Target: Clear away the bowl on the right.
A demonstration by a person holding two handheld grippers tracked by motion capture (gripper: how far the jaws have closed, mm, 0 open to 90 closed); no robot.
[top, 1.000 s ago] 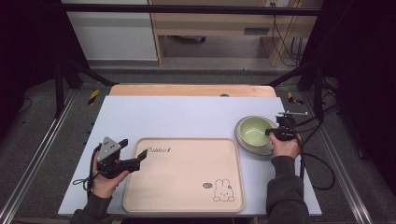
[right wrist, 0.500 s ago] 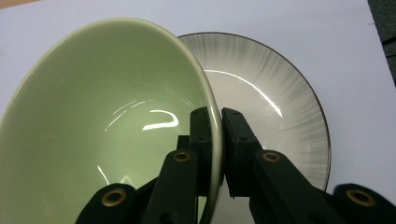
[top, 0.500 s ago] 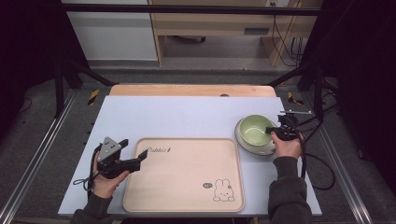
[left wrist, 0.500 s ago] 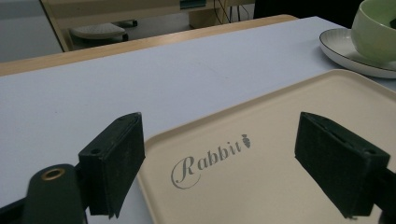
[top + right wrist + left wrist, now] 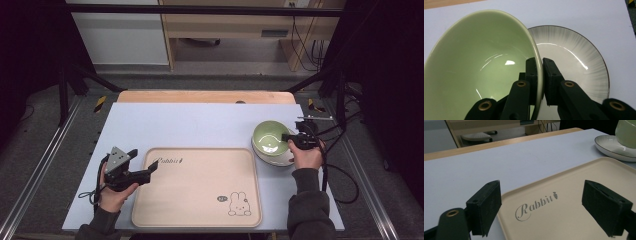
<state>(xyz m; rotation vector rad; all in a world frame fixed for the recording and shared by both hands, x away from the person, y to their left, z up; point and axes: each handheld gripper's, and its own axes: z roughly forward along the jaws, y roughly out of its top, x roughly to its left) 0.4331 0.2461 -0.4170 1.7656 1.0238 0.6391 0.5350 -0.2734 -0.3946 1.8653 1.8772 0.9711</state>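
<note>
A pale green bowl (image 5: 269, 136) (image 5: 479, 65) hangs tilted just above a white plate (image 5: 280, 158) (image 5: 579, 65) at the table's right side. My right gripper (image 5: 290, 138) (image 5: 541, 65) is shut on the bowl's rim, one jaw inside and one outside. A beige tray (image 5: 195, 186) (image 5: 564, 202) with "Rabbit" lettering and a rabbit drawing lies at the front centre. My left gripper (image 5: 150, 171) (image 5: 541, 210) stands open at the tray's near-left corner, its jaws wide apart over the rim. The bowl (image 5: 627, 132) and plate (image 5: 614, 146) also appear far off in the left gripper view.
The table top is a light blue-grey sheet (image 5: 190, 125) with a wooden strip (image 5: 205, 96) along the far edge. Black frame posts stand at both sides, and cables trail off the right edge.
The right gripper has risen with the green bowl, tipping it up off the white plate. The left gripper has stayed where it was.
</note>
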